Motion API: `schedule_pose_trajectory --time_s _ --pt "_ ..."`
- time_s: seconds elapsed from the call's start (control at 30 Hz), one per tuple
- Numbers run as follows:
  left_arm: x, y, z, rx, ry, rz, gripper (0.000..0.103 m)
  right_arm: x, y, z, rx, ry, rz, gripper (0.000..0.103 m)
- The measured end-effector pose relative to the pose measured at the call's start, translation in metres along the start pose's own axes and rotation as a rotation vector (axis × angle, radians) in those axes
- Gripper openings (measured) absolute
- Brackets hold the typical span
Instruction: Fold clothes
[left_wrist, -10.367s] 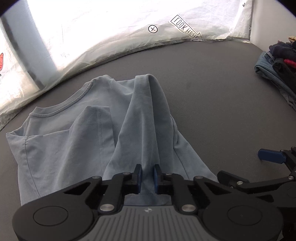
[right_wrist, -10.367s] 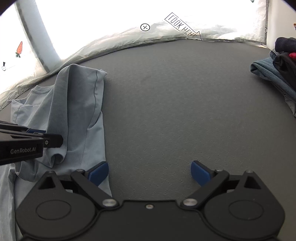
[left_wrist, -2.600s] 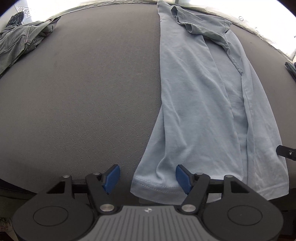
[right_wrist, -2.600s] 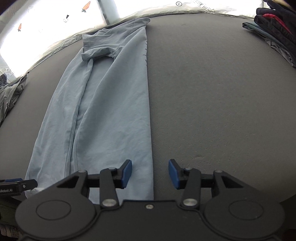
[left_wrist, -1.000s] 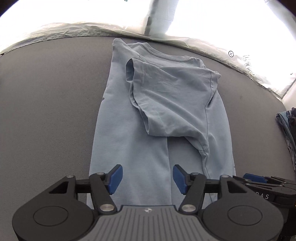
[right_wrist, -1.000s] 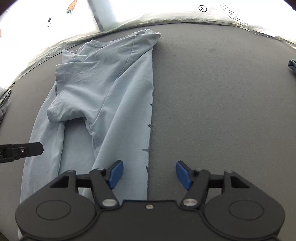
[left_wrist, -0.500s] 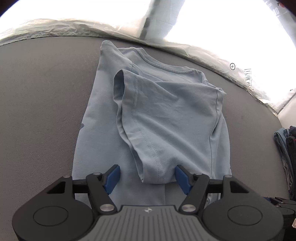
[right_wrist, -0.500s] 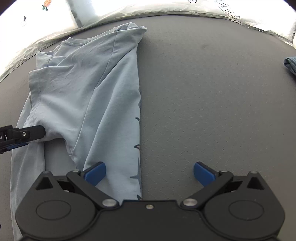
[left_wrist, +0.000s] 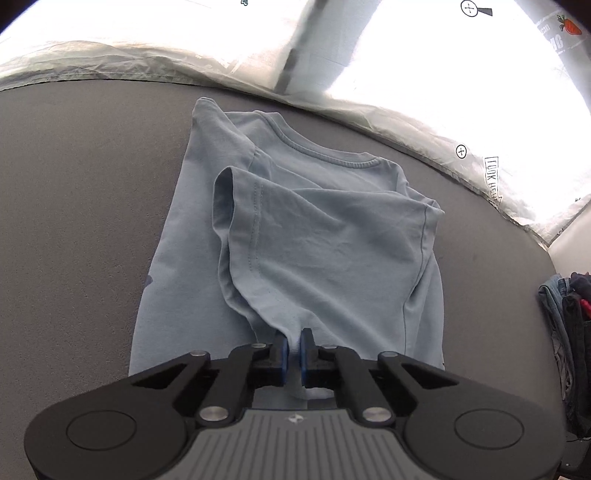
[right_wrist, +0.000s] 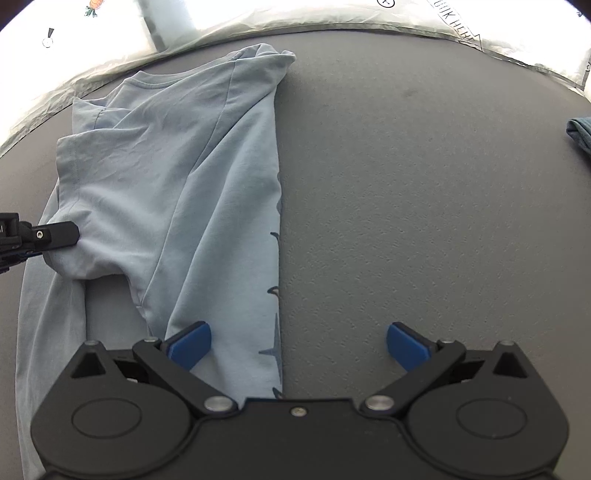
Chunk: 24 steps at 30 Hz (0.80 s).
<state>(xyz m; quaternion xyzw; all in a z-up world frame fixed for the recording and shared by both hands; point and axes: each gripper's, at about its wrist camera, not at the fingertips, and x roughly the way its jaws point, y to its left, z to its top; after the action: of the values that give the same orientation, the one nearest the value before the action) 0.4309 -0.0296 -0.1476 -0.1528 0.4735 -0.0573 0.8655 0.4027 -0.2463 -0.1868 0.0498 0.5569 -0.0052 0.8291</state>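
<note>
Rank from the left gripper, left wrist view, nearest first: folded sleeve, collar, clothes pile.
1. Folded sleeve: pinched in the left gripper.
2. Collar: straight ahead, shirt's far end.
3. Clothes pile: far right edge.

black gripper (right_wrist: 297, 345), blue pads (right_wrist: 190, 343), silver screws (right_wrist: 216, 403)

Gray tabletop (left_wrist: 74, 184) w/ printed plastic sheet (left_wrist: 406, 122) behind — bright backlight.

Light blue T-shirt (left_wrist: 317, 251), partly folded lengthwise, sleeve doubled over, collar far, on grey surface.
</note>
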Motion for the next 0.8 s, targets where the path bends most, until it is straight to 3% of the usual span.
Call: schedule_pose_trajectory --time_s 0.13,0.27,0.53,0.67,0.7,0.8 --pt "-0.018 -0.01 0.009 0.06 -0.096 0.052 0.004 -0.001 -0.001 -0.001 0.0 -0.002 0.006 0.103" --pt "-0.029 -0.003 0.022 0.051 -0.145 0.091 0.005 -0.002 -0.003 0.0 0.002 0.001 0.017 0.103" --pt "0.006 0.024 -0.002 0.043 -0.018 0.158 0.006 -0.001 0.005 -0.004 -0.056 -0.006 -0.007 0.103" --pt "0.003 0.027 -0.002 0.031 -0.016 0.159 0.012 0.0 0.007 -0.002 -0.067 -0.001 -0.011 0.103" --pt "0.001 0.029 0.0 0.028 -0.021 0.158 0.017 0.001 0.008 0.0 -0.072 0.003 -0.012 0.103" --pt "-0.008 0.034 0.007 0.021 -0.051 0.147 0.024 -0.003 0.011 0.007 -0.097 -0.037 -0.022 0.103"
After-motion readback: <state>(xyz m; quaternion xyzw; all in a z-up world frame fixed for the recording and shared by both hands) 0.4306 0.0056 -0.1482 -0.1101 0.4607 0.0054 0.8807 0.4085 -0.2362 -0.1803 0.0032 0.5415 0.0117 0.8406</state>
